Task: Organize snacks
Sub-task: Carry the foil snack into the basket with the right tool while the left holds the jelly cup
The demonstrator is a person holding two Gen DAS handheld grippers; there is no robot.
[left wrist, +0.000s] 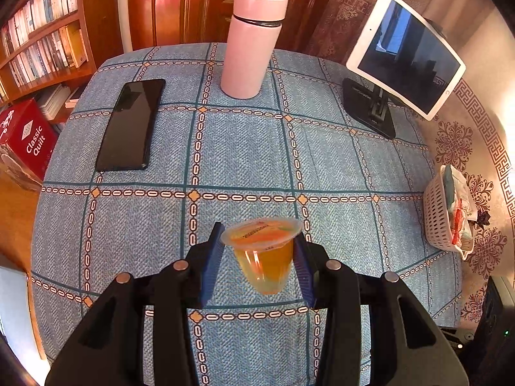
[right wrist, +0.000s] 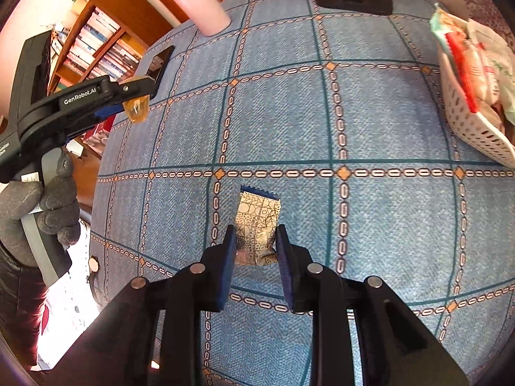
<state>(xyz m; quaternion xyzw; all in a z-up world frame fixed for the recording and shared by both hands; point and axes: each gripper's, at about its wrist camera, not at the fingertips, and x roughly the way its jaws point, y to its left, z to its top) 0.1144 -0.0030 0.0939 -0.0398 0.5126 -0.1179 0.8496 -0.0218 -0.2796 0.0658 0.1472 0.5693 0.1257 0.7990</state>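
**Mia:** Over the blue checked tablecloth (left wrist: 244, 160), what is the left gripper (left wrist: 257, 257) holding?

**Ben:** A little jelly cup (left wrist: 262, 254). It is orange and see-through, with a foil lid. The blue pads (left wrist: 210, 267) squeeze it on both sides, and it hangs up off the cloth.

**Mia:** And the right gripper (right wrist: 256, 251)?

**Ben:** Its fingers are pinched tight on a small candy packet (right wrist: 257, 222) with swirly patterns. The packet sticks out in front of the fingers.

**Mia:** Where is the basket?

**Ben:** The white basket (right wrist: 466, 122) sits at the right edge of the table, well apart from both grippers. It already has snack bags (right wrist: 476, 74) in it.

**Mia:** What else is there?

**Ben:** A pink bottle (left wrist: 252, 45), a black phone (left wrist: 130, 125) and a tablet (left wrist: 407, 53) on a stand.
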